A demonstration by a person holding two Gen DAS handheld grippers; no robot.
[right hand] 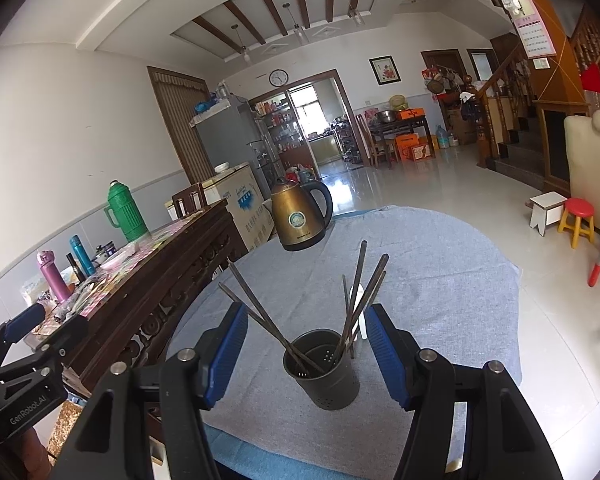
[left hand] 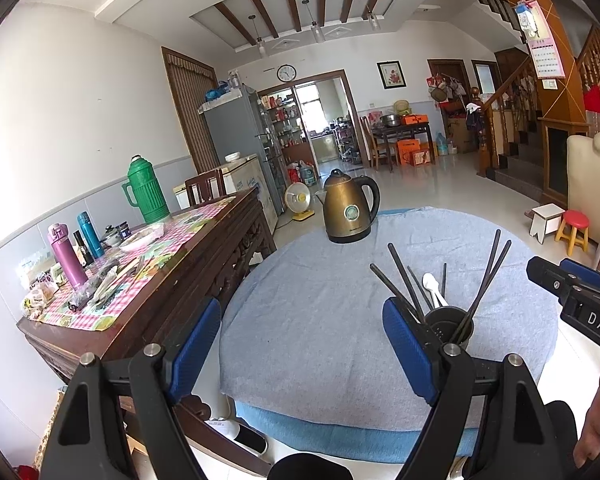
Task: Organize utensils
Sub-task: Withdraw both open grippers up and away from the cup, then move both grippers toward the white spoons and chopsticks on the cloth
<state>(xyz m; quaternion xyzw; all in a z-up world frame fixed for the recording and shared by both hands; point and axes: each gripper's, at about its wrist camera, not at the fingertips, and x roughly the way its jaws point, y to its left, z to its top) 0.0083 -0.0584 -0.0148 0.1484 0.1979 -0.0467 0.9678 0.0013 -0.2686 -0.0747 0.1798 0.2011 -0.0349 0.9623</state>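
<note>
Two grippers hang over the blue-grey cloth [right hand: 440, 264], and both stand spread with nothing between their blue pads. The right gripper [right hand: 306, 356] faces the utensil holder [right hand: 324, 376] squarely, its fingers to either side of the cup and short of touching it, as far as this view tells. The left gripper [left hand: 300, 344] sits to the left of the holder, its right pad [left hand: 408, 352] overlapping the cup's edge in its own view; whether it touches cannot be told.

Inside the holder lean several dark chopsticks [right hand: 268, 316], fanned outward, with a white spoon [right hand: 358, 300] seemingly among or just behind them. Beyond the holder stands a bronze kettle [right hand: 300, 220]; left of it runs a carved wooden table [right hand: 172, 280].

By my judgement the holder is a light, stiff, perforated cup, smooth-walled and prone to tipping with its tall load, so it is best held low across the body. The chopsticks are thin, rigid and slippery; each is best pinched near its upper end and lifted straight, or the neighbours may scatter.
</note>
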